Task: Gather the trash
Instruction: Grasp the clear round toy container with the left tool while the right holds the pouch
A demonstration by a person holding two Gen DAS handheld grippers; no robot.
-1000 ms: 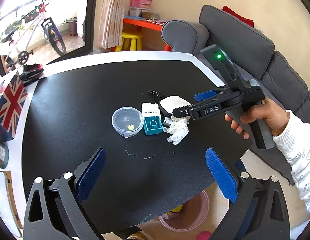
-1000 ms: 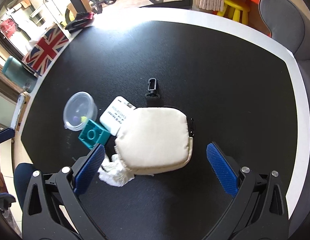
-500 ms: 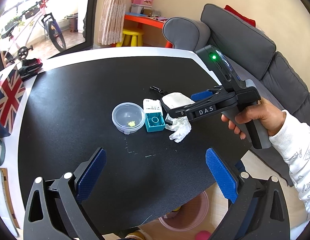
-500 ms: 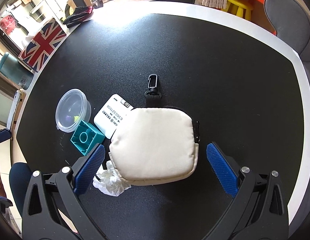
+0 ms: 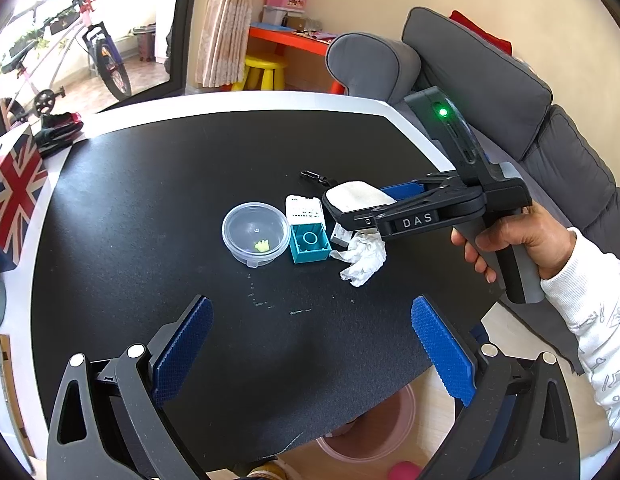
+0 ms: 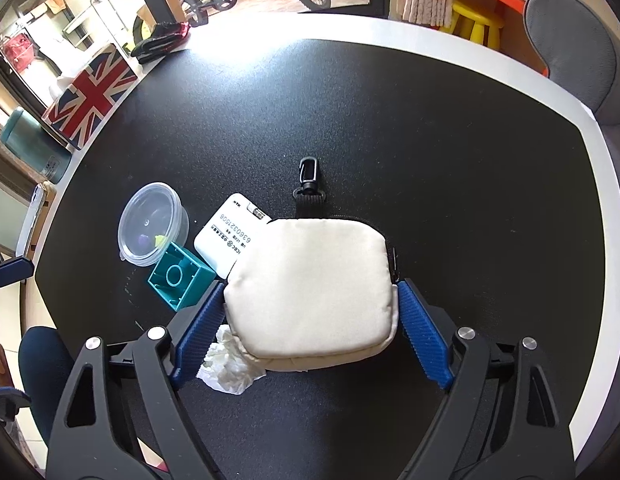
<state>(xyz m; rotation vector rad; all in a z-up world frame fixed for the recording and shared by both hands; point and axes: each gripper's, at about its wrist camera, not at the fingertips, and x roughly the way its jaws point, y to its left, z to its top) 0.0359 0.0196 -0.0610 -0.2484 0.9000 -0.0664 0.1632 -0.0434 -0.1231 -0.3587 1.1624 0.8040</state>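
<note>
Nearest you, your right gripper (image 6: 310, 304) has drawn its jaws in from wide apart half a second ago until both pads press the sides of the cream pouch (image 6: 312, 286), so you're gripping a keepable, probably to lift it off the trash. The crumpled tissue (image 6: 229, 372), the likely trash, lies half under the pouch's near-left corner by the teal block (image 6: 179, 278). Farther out, your left gripper (image 5: 310, 344) hangs above the table (image 5: 149, 184), jaws apart and empty.

Teal block (image 5: 310, 243), flag box (image 6: 91, 94), maybe bicycle (image 5: 105, 60)
</note>
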